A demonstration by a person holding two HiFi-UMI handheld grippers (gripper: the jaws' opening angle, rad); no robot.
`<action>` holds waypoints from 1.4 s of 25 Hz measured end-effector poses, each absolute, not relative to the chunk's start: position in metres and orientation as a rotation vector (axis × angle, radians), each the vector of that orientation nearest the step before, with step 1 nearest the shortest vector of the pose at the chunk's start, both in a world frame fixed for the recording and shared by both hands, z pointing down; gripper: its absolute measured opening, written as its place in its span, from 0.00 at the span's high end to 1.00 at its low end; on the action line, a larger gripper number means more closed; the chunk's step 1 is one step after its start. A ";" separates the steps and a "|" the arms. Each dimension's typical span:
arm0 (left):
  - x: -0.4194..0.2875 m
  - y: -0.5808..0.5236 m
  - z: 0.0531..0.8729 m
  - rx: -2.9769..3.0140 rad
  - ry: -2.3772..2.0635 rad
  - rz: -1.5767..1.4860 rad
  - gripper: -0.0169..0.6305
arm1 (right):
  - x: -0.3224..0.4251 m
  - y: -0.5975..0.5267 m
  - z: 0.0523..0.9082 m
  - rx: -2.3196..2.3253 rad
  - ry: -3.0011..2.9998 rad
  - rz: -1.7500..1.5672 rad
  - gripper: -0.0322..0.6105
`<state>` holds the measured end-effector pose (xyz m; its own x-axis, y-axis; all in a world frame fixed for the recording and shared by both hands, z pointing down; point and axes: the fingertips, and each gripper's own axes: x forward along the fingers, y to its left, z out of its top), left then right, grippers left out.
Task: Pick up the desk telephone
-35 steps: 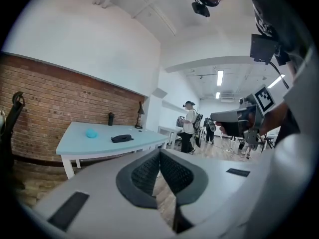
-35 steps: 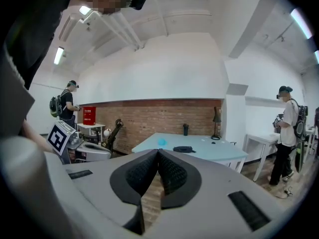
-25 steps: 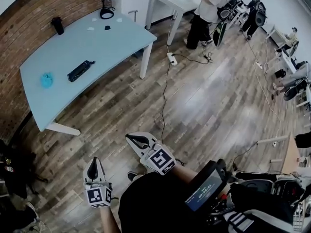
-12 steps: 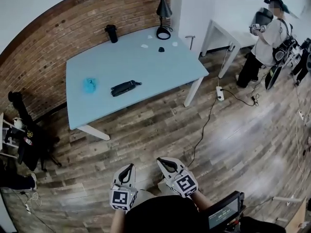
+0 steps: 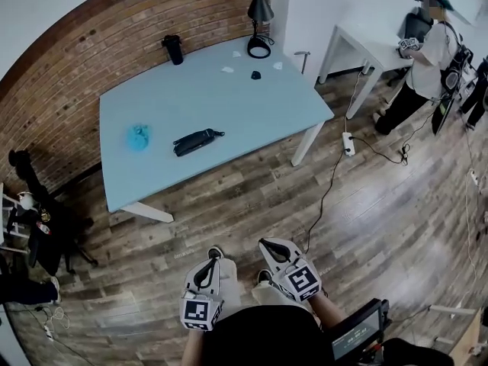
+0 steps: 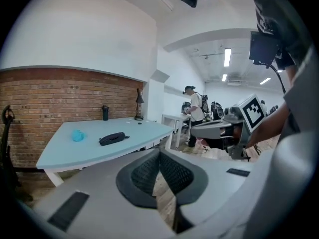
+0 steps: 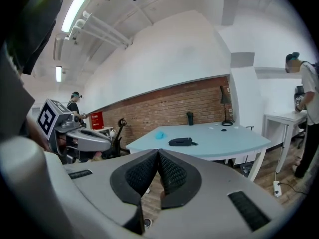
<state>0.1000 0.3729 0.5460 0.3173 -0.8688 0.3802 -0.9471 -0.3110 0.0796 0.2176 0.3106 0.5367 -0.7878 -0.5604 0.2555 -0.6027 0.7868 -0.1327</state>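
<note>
The black desk telephone (image 5: pixel 193 141) lies on the pale blue table (image 5: pixel 252 105), left of its middle; it also shows in the left gripper view (image 6: pixel 112 138) and the right gripper view (image 7: pixel 181 142). Both grippers hang low over the wooden floor, well short of the table. My left gripper (image 5: pixel 207 266) is shut and holds nothing. Beside it, my right gripper (image 5: pixel 271 247) is also shut and empty. Each gripper's jaws meet tip to tip in its own view (image 6: pixel 159 152) (image 7: pixel 158 152).
On the table are a crumpled blue object (image 5: pixel 138 136), a black cup (image 5: pixel 173 49), a black desk lamp (image 5: pixel 259 21) and small bits. A brick wall (image 5: pixel 69 59) backs the table. A power strip and cable (image 5: pixel 347 144) lie on the floor. A person (image 5: pixel 423 48) stands by a white table at the right.
The view has swung round so the table stands ahead and nearer. Both grippers have drawn closer together and stay shut.
</note>
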 end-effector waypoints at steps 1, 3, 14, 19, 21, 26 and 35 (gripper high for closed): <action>0.098 0.363 0.549 2.312 -1.621 0.377 0.95 | 0.215 0.307 0.537 0.927 -2.764 0.310 0.93; 0.091 0.340 0.551 2.352 -1.588 0.352 0.95 | 0.206 0.298 0.537 0.952 -2.750 0.316 0.93; 0.009 0.235 0.532 2.600 -1.317 0.399 0.95 | 0.099 0.245 0.521 1.031 -2.684 0.431 0.93; -0.049 0.219 0.548 2.568 -1.343 0.405 0.95 | 0.055 0.228 0.530 1.001 -2.657 0.402 0.93; -0.066 0.220 0.558 2.522 -1.357 0.388 0.95 | 0.045 0.221 0.534 0.979 -2.651 0.419 0.93; -0.095 0.210 0.578 2.433 -1.382 0.399 0.95 | 0.029 0.186 0.534 0.958 -2.657 0.454 0.93; -0.118 0.130 0.590 2.327 -1.509 0.463 0.95 | 0.008 0.081 0.565 0.803 -2.702 0.442 0.93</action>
